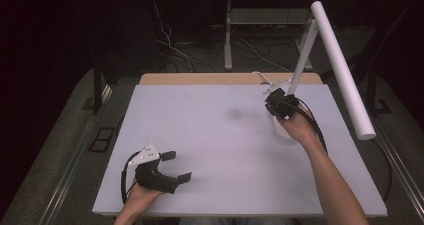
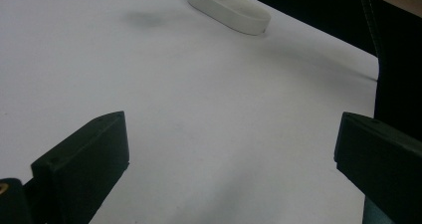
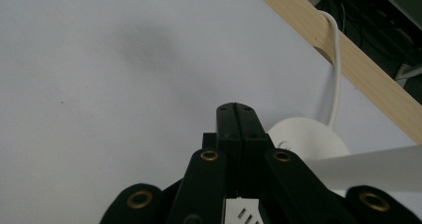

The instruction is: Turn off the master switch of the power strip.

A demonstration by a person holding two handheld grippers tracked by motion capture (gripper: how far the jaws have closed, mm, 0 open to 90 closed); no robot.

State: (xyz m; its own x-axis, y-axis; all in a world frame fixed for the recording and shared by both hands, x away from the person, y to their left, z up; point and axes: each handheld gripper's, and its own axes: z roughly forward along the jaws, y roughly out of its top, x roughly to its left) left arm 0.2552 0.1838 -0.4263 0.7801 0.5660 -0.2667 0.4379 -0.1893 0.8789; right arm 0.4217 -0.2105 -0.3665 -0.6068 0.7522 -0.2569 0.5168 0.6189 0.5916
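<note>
You work at a white table [image 1: 215, 150] with a bare wooden strip [image 1: 200, 78] along its far edge. Beyond it the room is dark; grey floor [image 1: 60, 150], tangled cables [image 1: 172, 45] and a white stand leg [image 1: 228, 35] show.

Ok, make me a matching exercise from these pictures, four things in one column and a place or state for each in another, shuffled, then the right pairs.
Things:
1. left gripper
2. right gripper
3. lamp base
4. lamp cable

Places or states:
A. runs over the table's far wooden edge
B. fingers pressed together
C. round, white, flat on the white table
D. fingers wide apart, near the table's near left corner

Pairs: 1-D, 2-B, 3-C, 4-A
</note>
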